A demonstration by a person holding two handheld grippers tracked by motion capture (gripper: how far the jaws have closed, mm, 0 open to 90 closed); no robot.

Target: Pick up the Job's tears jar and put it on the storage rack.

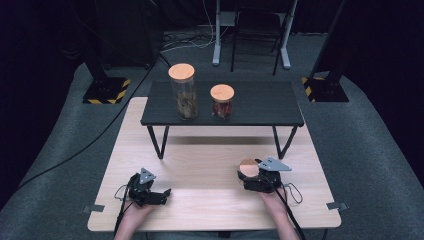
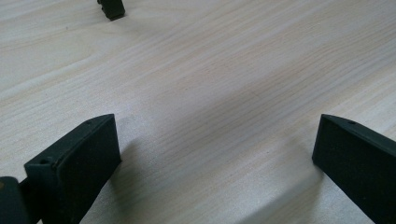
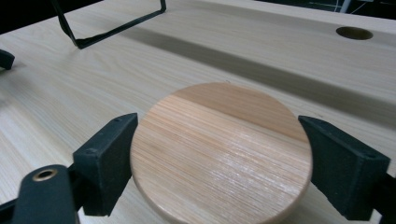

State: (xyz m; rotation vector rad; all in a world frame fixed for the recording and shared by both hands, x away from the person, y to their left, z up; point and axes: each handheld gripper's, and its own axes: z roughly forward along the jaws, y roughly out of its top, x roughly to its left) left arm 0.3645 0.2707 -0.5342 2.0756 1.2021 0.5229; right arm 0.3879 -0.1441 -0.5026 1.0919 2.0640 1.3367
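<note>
— Round wooden lid (image 3: 222,154), lying flat on the tabletop (image 1: 200,165), toward the right edge and nearer the front edge than the back. Pale bamboo-like grain in straight stripes, a darker band across the far part, a glossy sheen over the near part, a rounded rim.

— And around it?

— Right gripper (image 3: 219,161) straddling it, one black jaw at each side. Left jaw touching the rim or nearly so; right jaw just beside the rim, contact there impossible to tell. No clear clamp yet. In the high view, right gripper (image 1: 261,177) just behind the lid (image 1: 248,167), hand (image 1: 275,202) coming in over the front edge.

— Left side?

— Left gripper (image 1: 150,192) resting near the front-left part of the tabletop, well apart from the lid. Jaws wide apart in the left gripper view, left gripper (image 2: 215,154) with bare wood between them.

— Farther back?

— Low black shelf (image 1: 260,107) standing across the back part of the tabletop on thin bent legs. On it, tall glass jar (image 1: 183,92) toward its left, short glass jar (image 1: 222,101) near its middle, both capped with the same sort of light wooden lid. Brownish contents in the tall one, reddish in the short one; exact contents too small to tell.
</note>
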